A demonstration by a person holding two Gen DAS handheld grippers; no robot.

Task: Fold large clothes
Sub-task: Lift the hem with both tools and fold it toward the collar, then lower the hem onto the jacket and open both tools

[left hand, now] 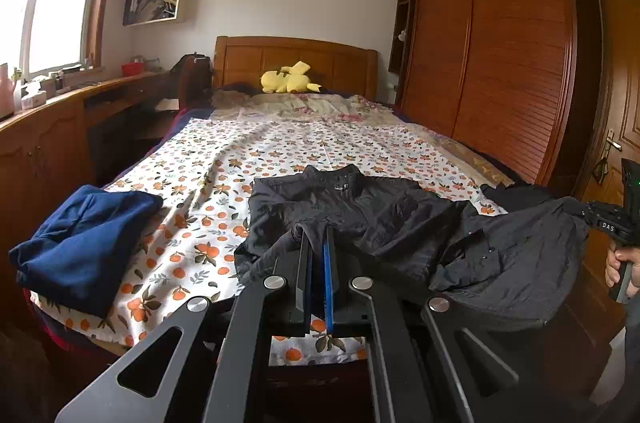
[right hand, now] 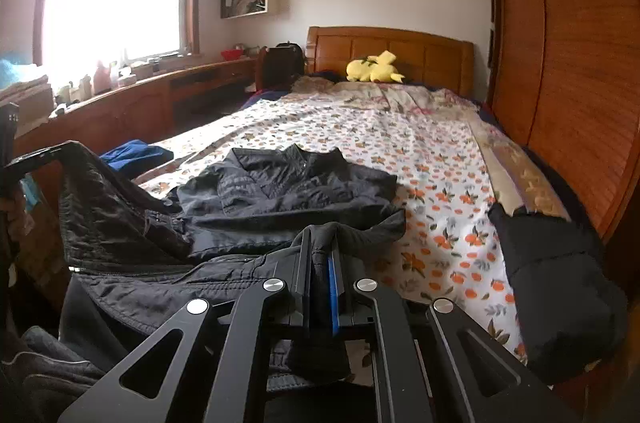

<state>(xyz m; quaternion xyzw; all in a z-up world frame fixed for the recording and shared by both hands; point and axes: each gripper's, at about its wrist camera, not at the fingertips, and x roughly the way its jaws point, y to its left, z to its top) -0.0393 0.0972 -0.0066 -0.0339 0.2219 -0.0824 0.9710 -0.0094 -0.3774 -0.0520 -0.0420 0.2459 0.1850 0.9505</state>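
Note:
A black jacket (left hand: 360, 207) lies spread on the bed's orange-print sheet (left hand: 248, 151), collar toward the headboard. My left gripper (left hand: 318, 235) is shut on the jacket's ribbed hem at its near left corner. My right gripper (right hand: 320, 243) is shut on the ribbed hem at the other near corner and also shows at the right edge of the left wrist view (left hand: 612, 219). The jacket (right hand: 280, 183) sags between the two grippers over the bed's foot. The left gripper (right hand: 24, 159) shows at the left edge of the right wrist view, holding up the fabric.
A folded blue garment (left hand: 84, 239) lies left of the jacket. A black padded garment (right hand: 556, 279) lies at the bed's right edge. A yellow plush toy (left hand: 288, 79) sits at the headboard. A wooden wardrobe (left hand: 500, 63) stands right, a desk (left hand: 60, 127) left.

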